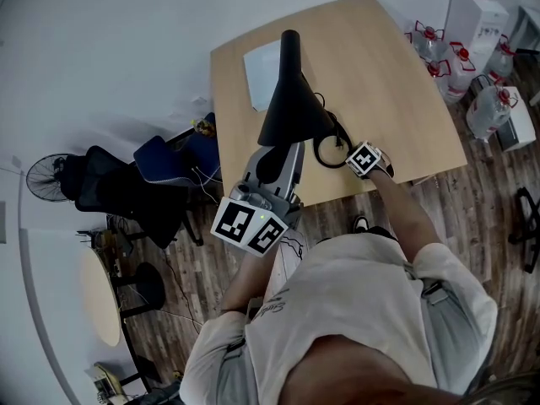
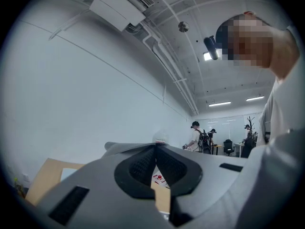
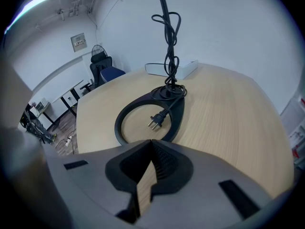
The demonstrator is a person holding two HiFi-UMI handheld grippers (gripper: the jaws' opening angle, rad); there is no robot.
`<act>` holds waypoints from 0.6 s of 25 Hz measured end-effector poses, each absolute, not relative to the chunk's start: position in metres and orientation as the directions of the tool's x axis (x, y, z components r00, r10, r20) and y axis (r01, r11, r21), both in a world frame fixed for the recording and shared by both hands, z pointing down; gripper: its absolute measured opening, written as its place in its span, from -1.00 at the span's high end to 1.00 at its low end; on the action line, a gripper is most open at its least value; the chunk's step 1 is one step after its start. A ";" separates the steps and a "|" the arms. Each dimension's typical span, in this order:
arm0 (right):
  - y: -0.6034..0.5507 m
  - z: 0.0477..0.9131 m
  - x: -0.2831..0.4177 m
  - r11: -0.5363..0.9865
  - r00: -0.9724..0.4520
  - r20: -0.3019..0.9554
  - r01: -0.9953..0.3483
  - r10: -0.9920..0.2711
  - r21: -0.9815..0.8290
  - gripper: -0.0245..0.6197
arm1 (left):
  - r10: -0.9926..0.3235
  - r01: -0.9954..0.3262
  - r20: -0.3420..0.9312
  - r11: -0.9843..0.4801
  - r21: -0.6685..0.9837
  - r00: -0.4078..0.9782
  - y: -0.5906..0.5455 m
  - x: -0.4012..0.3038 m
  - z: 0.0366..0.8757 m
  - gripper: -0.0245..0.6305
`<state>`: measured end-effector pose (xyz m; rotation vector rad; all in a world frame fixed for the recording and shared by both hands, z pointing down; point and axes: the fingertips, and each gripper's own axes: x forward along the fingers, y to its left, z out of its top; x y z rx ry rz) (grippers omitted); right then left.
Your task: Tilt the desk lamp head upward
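Desk lamp awaits adjustment: a person stands at the near edge of a pale wooden desk [image 1: 396, 99] with a pair of tongs in each hand. The left tongs [image 2: 156, 149] are clenched on nothing, their ribbed pads meeting at the tips. They point up and away toward a white wall and ceiling, so the lamp does not appear between or ahead of them in the left gripper view. In the head view the black, cone-shaped lamp head [image 1: 291, 99] hangs just beyond the left tongs' tip, high above the desk. Whether the two are touching cannot be told from that angle.

The right tongs [image 3: 152, 144] are likewise closed and empty, held low over the desk. The lamp's ring-shaped base [image 3: 178, 112] lies just ahead of them. The plug [image 3: 157, 121] rests loose inside the ring and the cord [image 3: 169, 37] is wound up the stem, so the lamp is evidently unpowered, its slack tidied off the desk. A white box [image 3: 172, 69] sits beyond the base, farther from the right tongs.

The pose suggests a division of labour. The right tongs sit near the base, probably to steady it, while the left tongs are raised at head height, where a push or a pinch could swing the head upward. By this reading the tilt has not begun, and the left tongs would first need to open or be set under the head's rim.
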<state>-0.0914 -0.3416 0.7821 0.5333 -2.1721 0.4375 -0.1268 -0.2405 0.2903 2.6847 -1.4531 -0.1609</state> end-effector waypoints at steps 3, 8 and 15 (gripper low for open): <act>-0.340 0.780 -0.095 0.881 -0.547 0.810 -0.466 -0.212 -0.084 0.93 | -0.832 -0.825 -0.064 -0.555 0.106 0.552 -0.244 -0.128 0.278 0.88; -0.342 0.781 -0.095 0.869 -0.552 0.812 -0.479 -0.190 -0.122 0.93 | -0.822 -0.819 -0.088 -0.569 0.077 0.562 -0.253 -0.128 0.258 0.88; -0.339 0.782 -0.095 0.868 -0.557 0.814 -0.473 -0.164 -0.149 0.93 | -0.815 -0.813 -0.095 -0.579 0.063 0.572 -0.257 -0.130 0.247 0.88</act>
